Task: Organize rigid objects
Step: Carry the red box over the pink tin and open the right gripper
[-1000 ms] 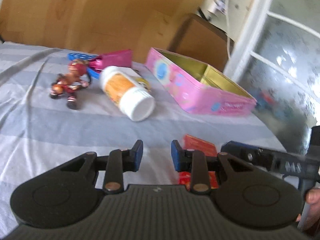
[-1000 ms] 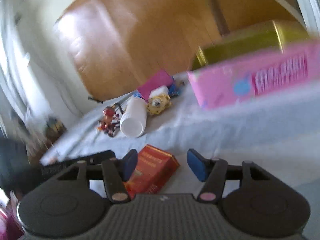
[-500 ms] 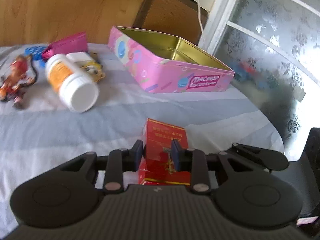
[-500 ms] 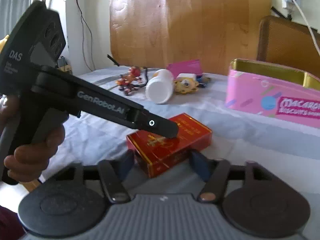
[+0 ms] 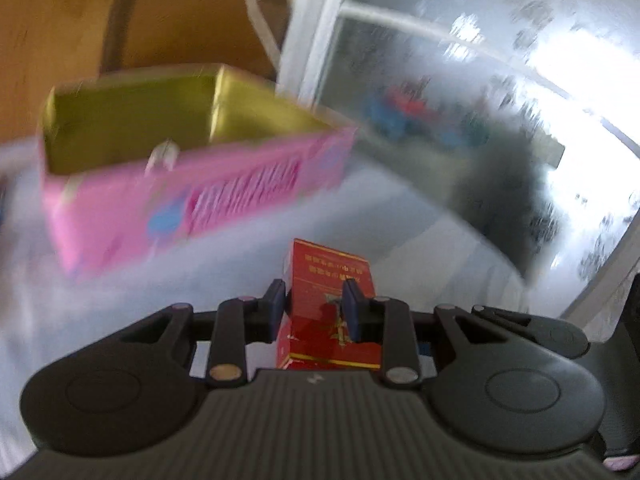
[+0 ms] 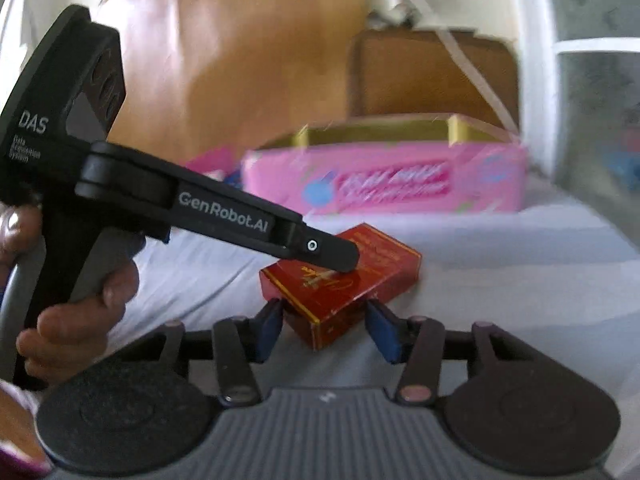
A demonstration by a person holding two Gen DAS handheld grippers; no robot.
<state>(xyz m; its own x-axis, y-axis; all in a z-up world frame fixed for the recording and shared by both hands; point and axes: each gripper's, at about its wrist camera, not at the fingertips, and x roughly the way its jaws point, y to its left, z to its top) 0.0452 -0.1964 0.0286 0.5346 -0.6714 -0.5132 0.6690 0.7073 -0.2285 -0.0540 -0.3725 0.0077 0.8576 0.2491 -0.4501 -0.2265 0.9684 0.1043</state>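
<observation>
A small red box (image 5: pixel 330 292) with gold print is clamped between the blue pads of my left gripper (image 5: pixel 314 308). In the right wrist view the same red box (image 6: pixel 352 284) is tilted, with the left gripper's black finger (image 6: pixel 328 250) across its top. My right gripper (image 6: pixel 326 330) is open, its pads either side of the box's near corner without touching. An open pink tin (image 5: pixel 168 184) with a gold inside stands beyond the box on the striped cloth; it also shows in the right wrist view (image 6: pixel 384 176).
A brown chair back (image 6: pixel 432 76) and a wooden panel (image 6: pixel 224 60) stand behind the tin. A frosted glass door (image 5: pixel 500 92) is at the right. A magenta object (image 6: pixel 208 162) peeks out left of the tin.
The left gripper has shut on the red box and moved it toward the pink tin; the view has swung right, so the bottle and toys have left the view. The right gripper stays open.
</observation>
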